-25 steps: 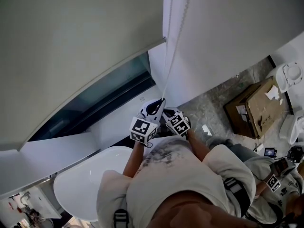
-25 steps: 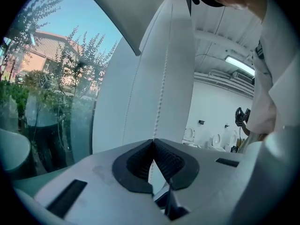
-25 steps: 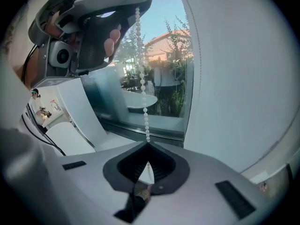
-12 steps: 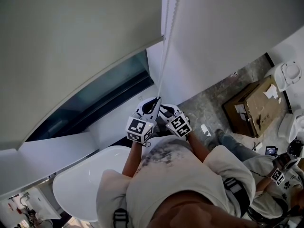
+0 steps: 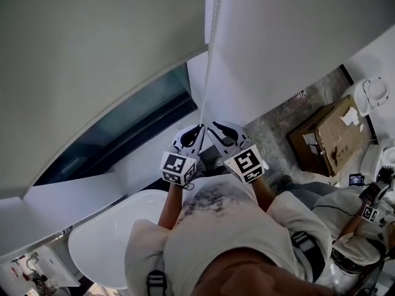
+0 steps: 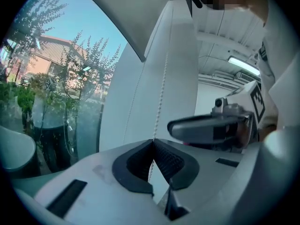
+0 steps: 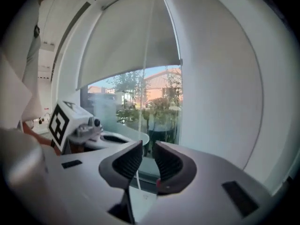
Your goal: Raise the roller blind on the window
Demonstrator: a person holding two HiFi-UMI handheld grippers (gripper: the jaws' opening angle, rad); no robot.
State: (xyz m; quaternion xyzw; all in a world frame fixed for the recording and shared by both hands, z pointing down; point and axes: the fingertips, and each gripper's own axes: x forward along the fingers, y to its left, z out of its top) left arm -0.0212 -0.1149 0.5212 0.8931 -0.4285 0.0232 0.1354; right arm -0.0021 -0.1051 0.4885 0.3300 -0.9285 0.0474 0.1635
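Note:
The pale grey roller blind [image 5: 92, 73] covers the upper window, and its bottom bar runs diagonally above the dark glass [image 5: 136, 128]. A white bead chain [image 5: 213, 23] hangs beside it against the white wall. My left gripper [image 5: 199, 129] is shut on this chain [image 6: 162, 88], pinched at the jaw tips [image 6: 153, 142]. Just to the right, my right gripper [image 5: 223, 128] is open. In the right gripper view the cord [image 7: 146, 55] drops through the gap [image 7: 146, 156] close to the left pad, and the jaws are not pinching it. The blind [image 7: 126, 46] hangs above.
A white oval tub [image 5: 105, 233] stands below the window sill. A cardboard box [image 5: 327, 137] and a toilet [image 5: 373, 94] sit on the stone floor at the right. A second person [image 5: 361, 227] crouches at the lower right. Trees and a building show outside [image 6: 56, 78].
My right gripper has opened and drawn slightly right, off the chain. The left gripper stays shut on the chain and has shifted a little left.

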